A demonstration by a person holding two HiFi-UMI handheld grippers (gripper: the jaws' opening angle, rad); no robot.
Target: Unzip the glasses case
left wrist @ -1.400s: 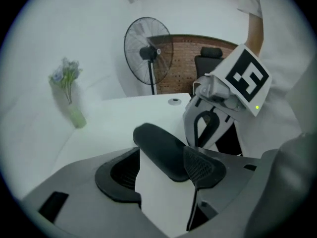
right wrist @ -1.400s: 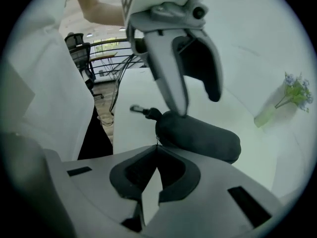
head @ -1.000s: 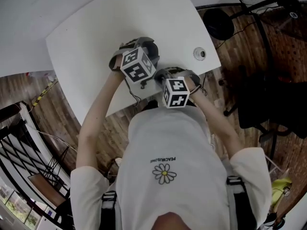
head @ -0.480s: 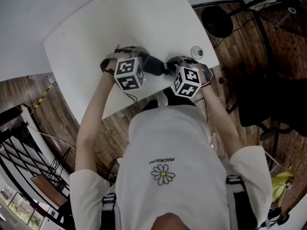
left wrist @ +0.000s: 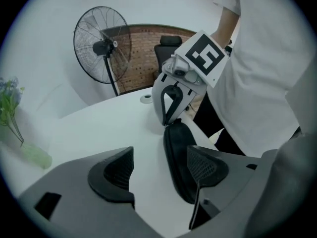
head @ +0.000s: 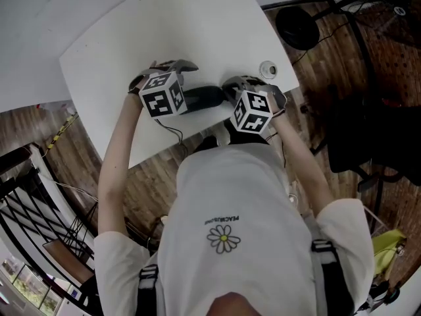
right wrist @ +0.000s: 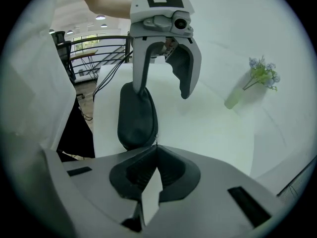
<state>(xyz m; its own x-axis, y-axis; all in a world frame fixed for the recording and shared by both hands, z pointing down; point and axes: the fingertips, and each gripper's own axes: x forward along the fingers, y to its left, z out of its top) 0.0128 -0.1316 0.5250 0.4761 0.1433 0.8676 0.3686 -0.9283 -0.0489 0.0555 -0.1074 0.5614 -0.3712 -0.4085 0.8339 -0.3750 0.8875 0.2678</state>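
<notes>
from my seat, the black glasses case lies flat on the white table. it is close to the edge nearest the person and runs along that edge, between the two grippers. the left gripper has its jaws wide apart; they have just been opening, and they press on nothing. one end of the case rests on the table just beside the pad at the right of the left gripper view, and the rest of it stretches away towards the other gripper. the right gripper has its jaws closed tight together, with the tips right at the opposite end of the case (whether a zip pull is pinched between them i cannot make out). a small round fitting sits near the table's right edge. a vase of flowers stands by the far edge.
</notes>
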